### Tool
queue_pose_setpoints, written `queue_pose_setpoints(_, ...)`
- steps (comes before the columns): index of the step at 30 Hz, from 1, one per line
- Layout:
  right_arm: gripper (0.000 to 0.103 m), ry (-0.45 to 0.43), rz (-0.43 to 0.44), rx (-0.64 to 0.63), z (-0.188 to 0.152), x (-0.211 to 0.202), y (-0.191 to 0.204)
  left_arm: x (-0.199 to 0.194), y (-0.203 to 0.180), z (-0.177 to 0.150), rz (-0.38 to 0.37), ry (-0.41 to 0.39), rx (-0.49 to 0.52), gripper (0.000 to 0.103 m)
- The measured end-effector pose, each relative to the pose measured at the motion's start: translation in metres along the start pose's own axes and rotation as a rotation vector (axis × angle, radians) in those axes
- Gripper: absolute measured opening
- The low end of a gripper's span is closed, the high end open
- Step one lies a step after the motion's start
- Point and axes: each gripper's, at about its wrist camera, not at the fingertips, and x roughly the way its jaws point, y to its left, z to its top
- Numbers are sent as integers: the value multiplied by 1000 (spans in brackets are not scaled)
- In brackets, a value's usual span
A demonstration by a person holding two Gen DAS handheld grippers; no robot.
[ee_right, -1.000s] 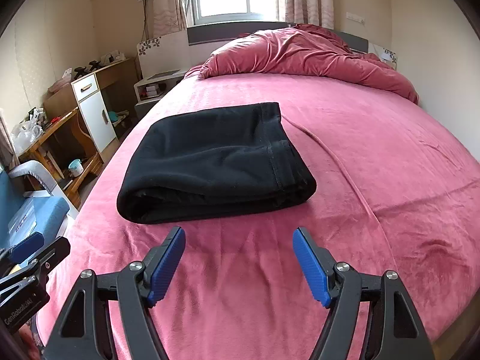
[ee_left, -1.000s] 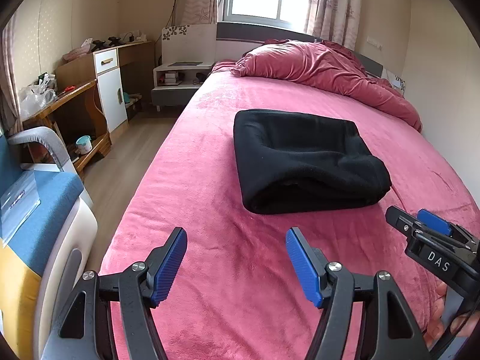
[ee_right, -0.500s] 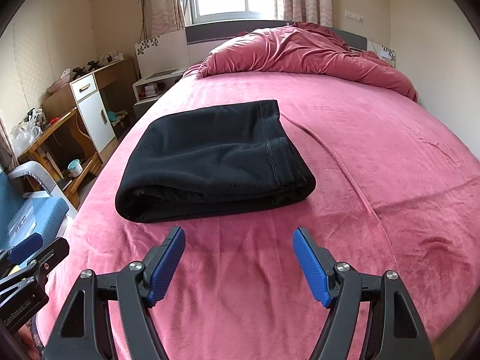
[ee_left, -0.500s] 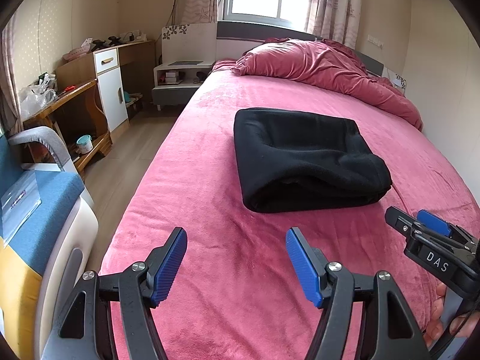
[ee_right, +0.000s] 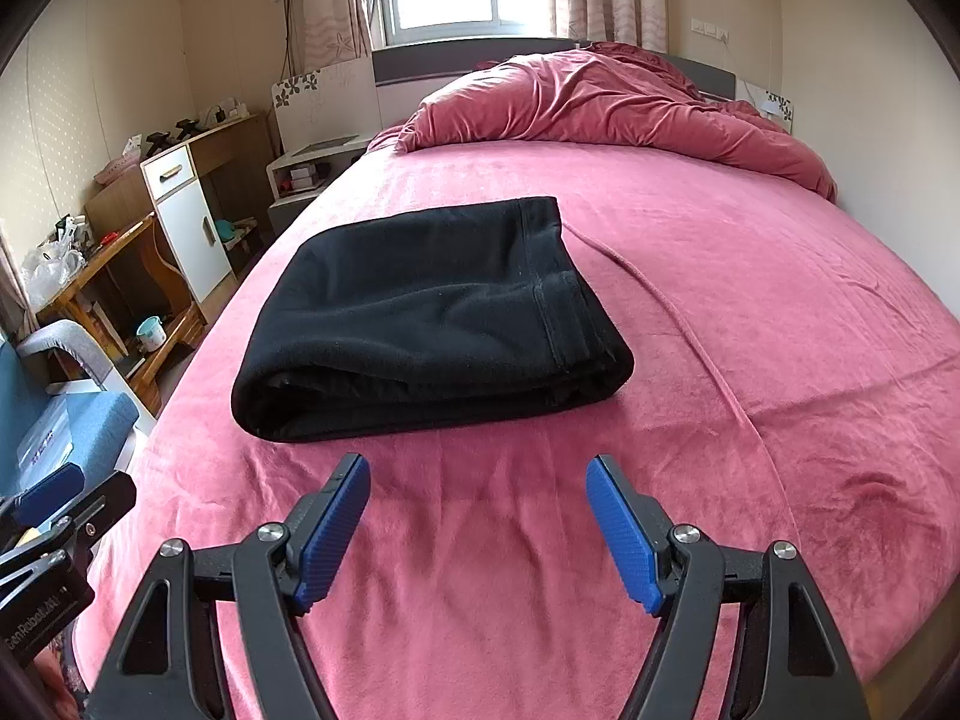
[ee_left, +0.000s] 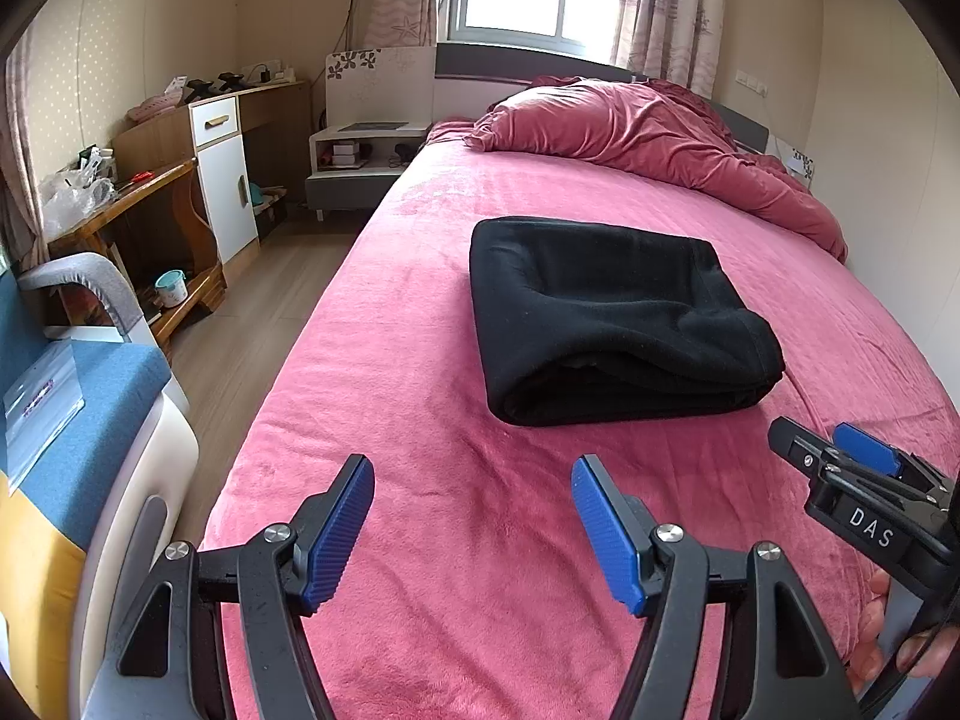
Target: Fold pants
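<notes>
pants (ee_right: 429, 324) folded, dead ahead of right gripper (ee_right: 477, 531), long axis crosswise; left gripper (ee_left: 474, 531) farther off; both jaws apart, empty.

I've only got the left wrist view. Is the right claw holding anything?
Observer: No, the right claw is open and empty, short of the pants.
Operator: Anything along the pants' right edge?
Observer: A stitched band runs along it.
Operator: Is the blanket flat beyond that?
Observer: No, a long ridge runs from the pants' far corner toward the near edge.
</notes>
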Motion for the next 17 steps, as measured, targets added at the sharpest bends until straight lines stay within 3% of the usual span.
queue_pose_setpoints(17,77,16,-14,-3,-4,7,-5,0,4,-1,-27,-19,-12,70)
